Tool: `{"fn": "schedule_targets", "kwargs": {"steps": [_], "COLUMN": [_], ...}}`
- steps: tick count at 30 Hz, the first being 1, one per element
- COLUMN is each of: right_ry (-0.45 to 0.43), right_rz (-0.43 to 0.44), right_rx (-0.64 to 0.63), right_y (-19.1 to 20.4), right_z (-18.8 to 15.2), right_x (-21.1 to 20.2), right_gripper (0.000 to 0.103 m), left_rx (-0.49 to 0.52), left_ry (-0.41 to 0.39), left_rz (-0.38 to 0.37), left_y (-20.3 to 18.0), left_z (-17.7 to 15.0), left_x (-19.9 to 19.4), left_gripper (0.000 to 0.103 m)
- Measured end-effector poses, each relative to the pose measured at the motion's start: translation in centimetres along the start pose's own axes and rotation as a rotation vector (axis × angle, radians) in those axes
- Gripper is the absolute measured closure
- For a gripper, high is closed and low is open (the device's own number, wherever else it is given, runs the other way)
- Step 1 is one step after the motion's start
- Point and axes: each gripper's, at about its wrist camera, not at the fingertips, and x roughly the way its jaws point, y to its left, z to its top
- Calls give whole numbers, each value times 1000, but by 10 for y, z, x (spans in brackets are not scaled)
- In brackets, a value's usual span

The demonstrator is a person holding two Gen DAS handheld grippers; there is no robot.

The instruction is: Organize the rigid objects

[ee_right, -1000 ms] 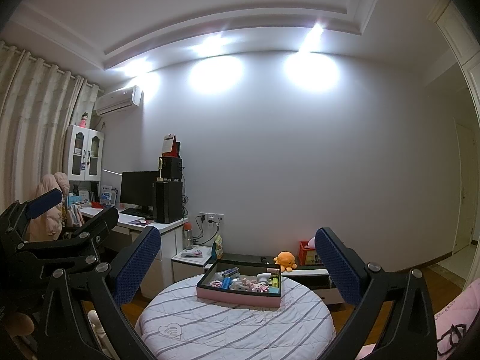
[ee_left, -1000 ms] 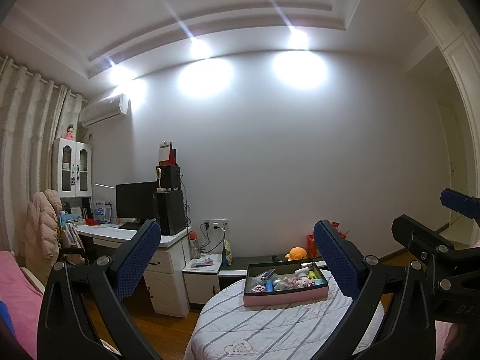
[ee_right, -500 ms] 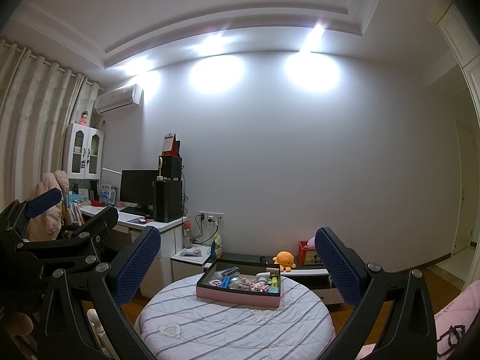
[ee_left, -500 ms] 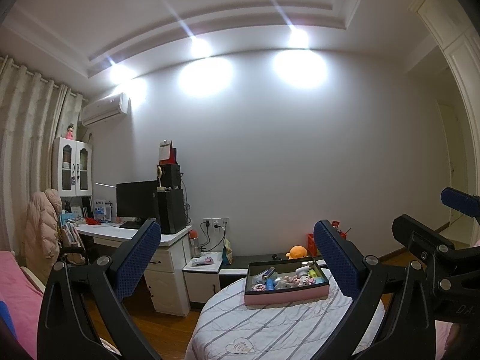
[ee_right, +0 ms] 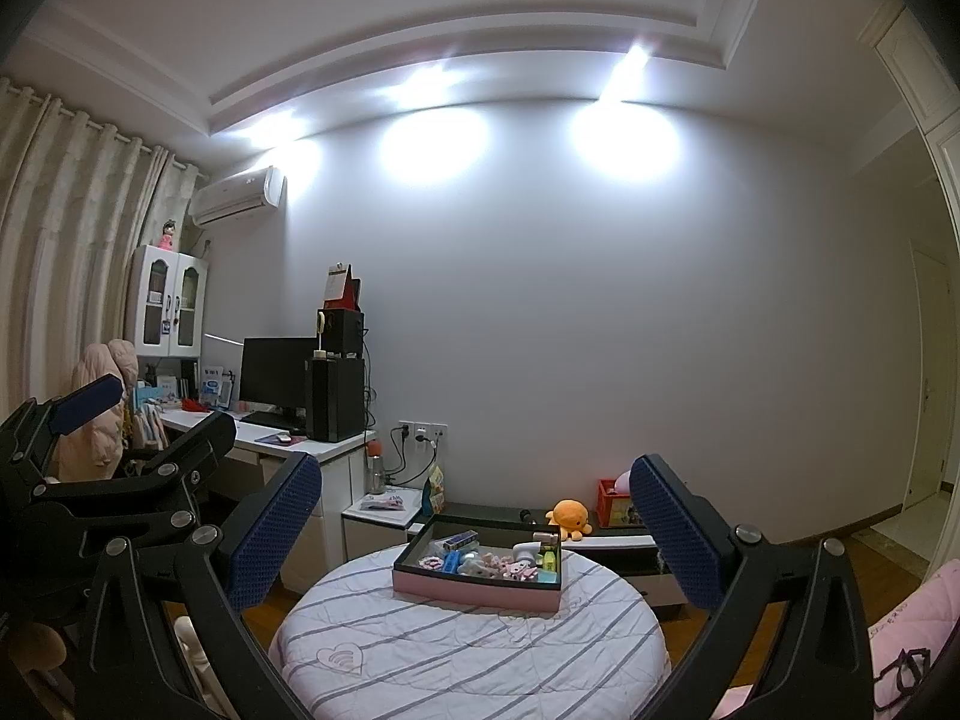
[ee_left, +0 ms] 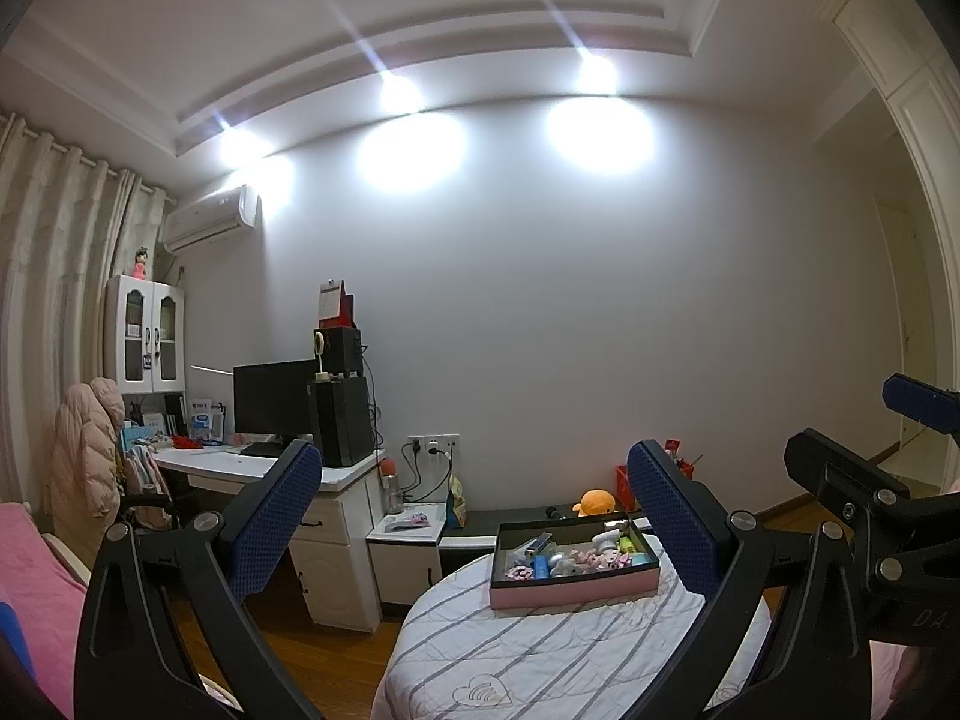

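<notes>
tray (ee_right: 477,591) mid-counter (ee_right: 420,648), small items inside, kept together | left gripper (ee_left: 474,516), right gripper (ee_right: 474,519) well short of tray, jaws wide, empty

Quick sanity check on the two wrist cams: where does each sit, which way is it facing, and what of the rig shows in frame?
Left wrist: sits on the left gripper, facing level across the room at the far wall; own jaws wide open, framing the pink tray on the round table; the right gripper intrudes at right.
Right wrist: sits on the right gripper, same heading; own jaws open, the left gripper at left.
Shared: tray, table, desk, orange plush.
</notes>
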Motion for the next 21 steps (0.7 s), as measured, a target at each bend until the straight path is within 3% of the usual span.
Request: {"fn": "schedule_targets", "kwargs": {"steps": [21], "right_ry": [-8], "right_rz": [5], "right_rx": [-2], "right_y": [-3], "right_z": [-2], "right_x": [-1], "right_gripper": [0], "left_rx": [0], "left_ry": [-29], "left_rz": [6], "left_y": [0], "left_z": [1], "left_x": [-2], "left_gripper": [0]}}
